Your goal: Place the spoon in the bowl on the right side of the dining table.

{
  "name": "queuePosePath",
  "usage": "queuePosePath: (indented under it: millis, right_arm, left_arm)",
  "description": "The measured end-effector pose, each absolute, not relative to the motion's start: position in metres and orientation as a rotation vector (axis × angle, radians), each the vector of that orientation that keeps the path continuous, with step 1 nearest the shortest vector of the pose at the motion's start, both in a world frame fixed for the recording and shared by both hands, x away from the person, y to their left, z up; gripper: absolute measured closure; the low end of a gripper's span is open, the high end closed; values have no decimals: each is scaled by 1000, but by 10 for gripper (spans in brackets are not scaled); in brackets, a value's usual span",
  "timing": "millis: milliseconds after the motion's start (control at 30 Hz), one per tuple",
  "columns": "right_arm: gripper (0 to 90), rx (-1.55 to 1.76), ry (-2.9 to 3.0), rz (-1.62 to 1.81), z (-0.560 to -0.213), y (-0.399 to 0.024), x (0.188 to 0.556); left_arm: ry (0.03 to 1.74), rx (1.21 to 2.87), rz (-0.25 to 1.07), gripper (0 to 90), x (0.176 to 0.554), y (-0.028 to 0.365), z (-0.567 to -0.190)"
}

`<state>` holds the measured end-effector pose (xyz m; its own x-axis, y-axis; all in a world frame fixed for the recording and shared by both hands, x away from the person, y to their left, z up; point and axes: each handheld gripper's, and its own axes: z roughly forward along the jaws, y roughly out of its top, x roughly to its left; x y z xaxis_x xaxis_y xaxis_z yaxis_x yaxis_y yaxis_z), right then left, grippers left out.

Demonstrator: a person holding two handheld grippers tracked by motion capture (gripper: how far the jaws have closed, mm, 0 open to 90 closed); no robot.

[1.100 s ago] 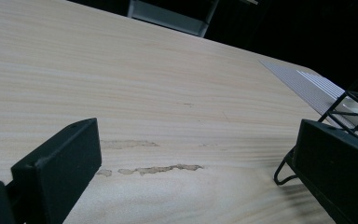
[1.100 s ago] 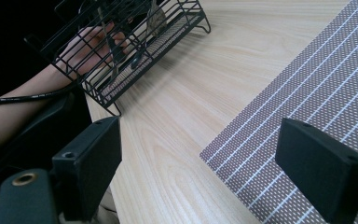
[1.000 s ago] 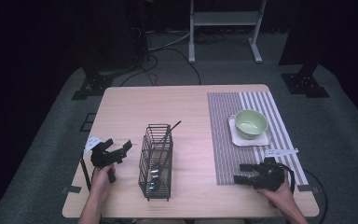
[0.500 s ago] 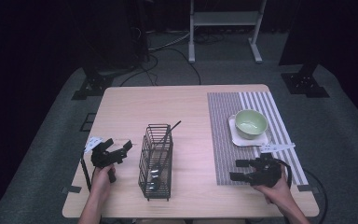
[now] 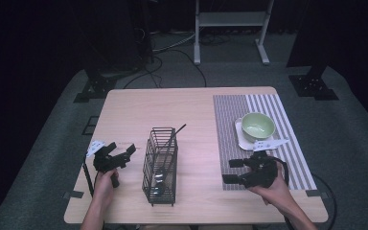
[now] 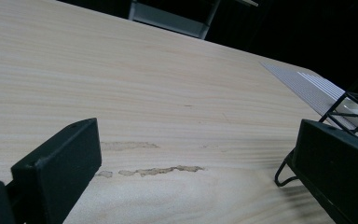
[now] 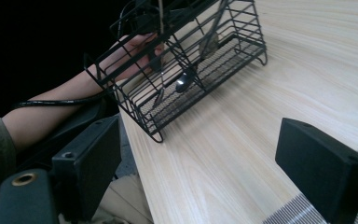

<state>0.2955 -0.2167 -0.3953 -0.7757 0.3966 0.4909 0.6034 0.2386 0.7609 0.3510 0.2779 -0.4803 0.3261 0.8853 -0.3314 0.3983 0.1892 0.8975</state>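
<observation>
A black wire basket (image 5: pixel 161 165) stands near the table's front centre, with a spoon (image 7: pixel 182 82) and other utensils inside and a dark handle (image 5: pixel 178 130) sticking out at the top. My left gripper (image 5: pixel 123 149) rests open on the bare wood just left of the basket, whose corner (image 6: pixel 352 108) shows beside the right jaw. My right gripper (image 5: pixel 229 171) is open at the placement mat's front left corner, jaws pointing left at the basket (image 7: pixel 191 60), with nothing between them. Both stand apart from the basket.
A pale green bowl (image 5: pixel 258 125) sits on a white square plate (image 5: pixel 239 139) on the striped placemat (image 5: pixel 230 115) at the right. The person's left forearm (image 7: pixel 51 116) lies behind the basket. Bare wood (image 6: pixel 168 93) stretches across the table's far half.
My right gripper has shifted a little to the left, toward the basket. The left gripper and the basket have stayed put.
</observation>
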Motion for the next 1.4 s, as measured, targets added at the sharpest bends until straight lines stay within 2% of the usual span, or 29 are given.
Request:
queuePosePath:
  millis: [367, 933, 1400]
  right_arm:
    - [131, -840, -2337, -1484, -368, -171, 306]
    - [138, -772, -2371, -1416, -355, -126, 327]
    - [229, -756, -2367, -1373, -348, -101, 343]
  left_arm:
    - [1264, 1413, 521, 1, 351, 278, -480]
    - [1265, 1410, 516, 1, 351, 279, -481]
    - [1260, 1416, 517, 1, 350, 278, -480]
